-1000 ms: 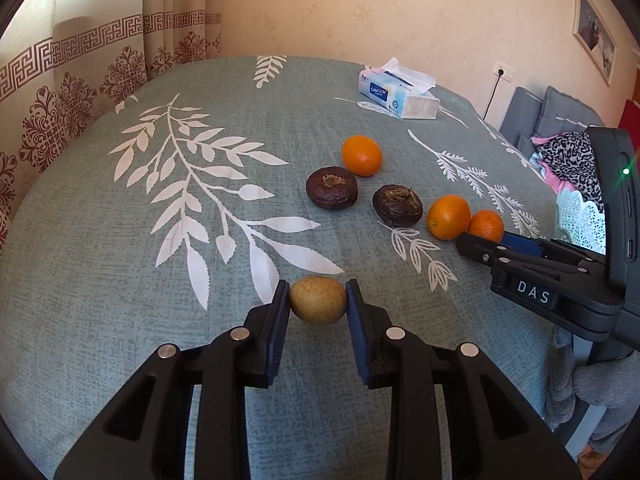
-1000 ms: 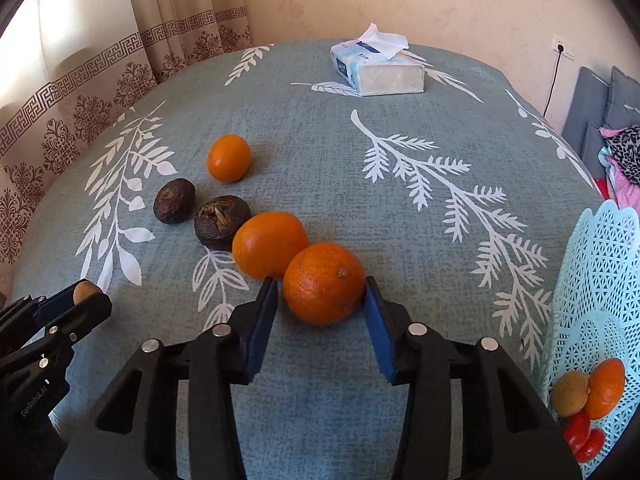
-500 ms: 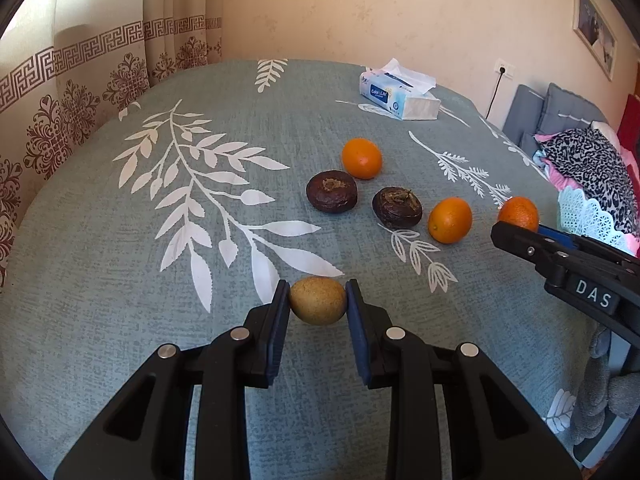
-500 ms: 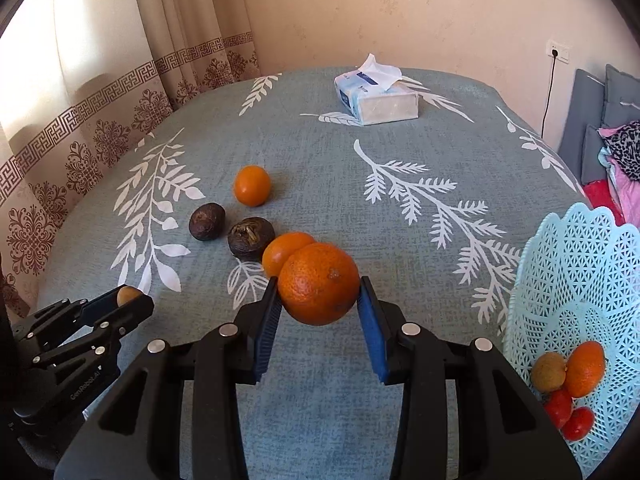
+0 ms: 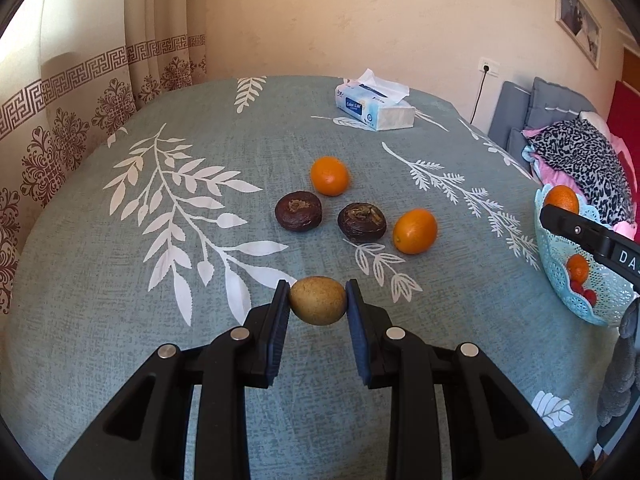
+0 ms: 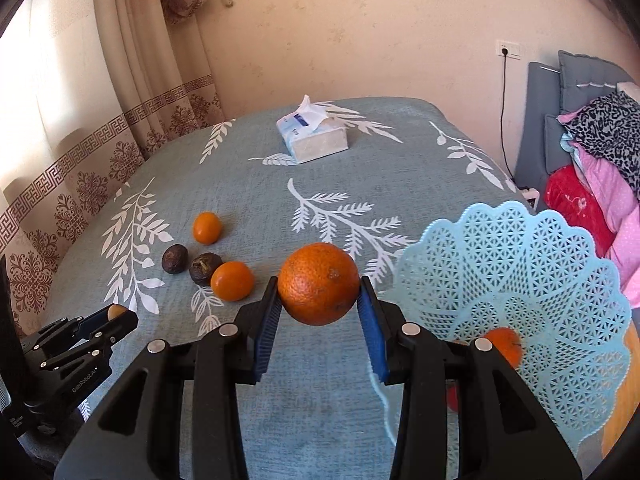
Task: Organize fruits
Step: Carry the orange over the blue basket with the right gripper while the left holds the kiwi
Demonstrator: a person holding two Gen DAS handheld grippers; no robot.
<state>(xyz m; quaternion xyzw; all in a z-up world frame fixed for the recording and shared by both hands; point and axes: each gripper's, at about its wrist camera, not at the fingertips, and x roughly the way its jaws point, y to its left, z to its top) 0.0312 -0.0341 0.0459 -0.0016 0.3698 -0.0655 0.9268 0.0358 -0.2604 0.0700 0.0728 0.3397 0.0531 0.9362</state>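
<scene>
Right hand-held gripper (image 6: 319,306) clamps big orange (image 6: 319,283), lifted; basket (image 6: 516,280) just right of it. Risk: round fruit slips from pads, misses rim. Left hand-held gripper (image 5: 318,312) pinches brown fruit (image 5: 318,300) above counter (image 5: 200,240); thin grip, may roll out.

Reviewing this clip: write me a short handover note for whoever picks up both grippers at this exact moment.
Left gripper: shut on the brown-yellow fruit, low over the tablecloth.
Right gripper: shut on the large orange, held in the air beside the blue basket.
Done: the basket already holds at least one orange and some small red fruit.
Left: drop both held fruits into the basket, then fetch the two oranges and two dark brown fruits on the cloth. The tissue box is not part of the job.
</scene>
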